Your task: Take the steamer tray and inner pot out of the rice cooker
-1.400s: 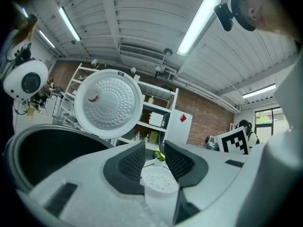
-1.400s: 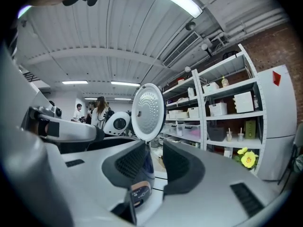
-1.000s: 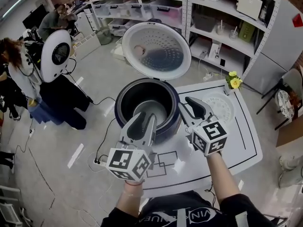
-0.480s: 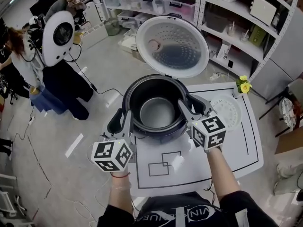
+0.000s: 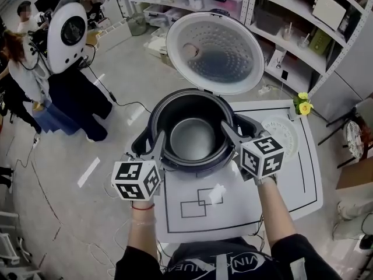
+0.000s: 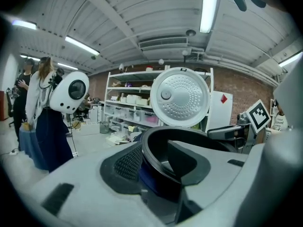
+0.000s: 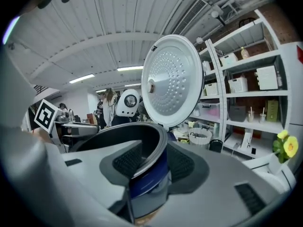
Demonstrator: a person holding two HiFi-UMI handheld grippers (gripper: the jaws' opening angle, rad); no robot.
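Note:
The dark rice cooker [image 5: 187, 169] stands on the white table with its lid [image 5: 213, 51] raised, and the grey inner pot [image 5: 192, 137] sits inside. My left gripper [image 5: 150, 147] straddles the pot's left rim [image 6: 156, 138], one jaw outside and one inside. My right gripper [image 5: 236, 130] straddles the right rim [image 7: 158, 150] the same way. Both pairs of jaws are opening, and the pads do not visibly press the rim. The white perforated steamer tray [image 5: 284, 134] lies on the table to the cooker's right.
The white table [image 5: 291, 185] carries black marked outlines and a small yellow flower [image 5: 303, 104] at its far right corner. A cable runs off the cooker's left onto the floor. People and a round white machine [image 5: 67, 31] stand at far left; shelves [image 5: 291, 16] line the back.
Both grippers came forward and down from in front of the cooker to its rim, the left swinging out to the left side. Their jaws stand wider than before.

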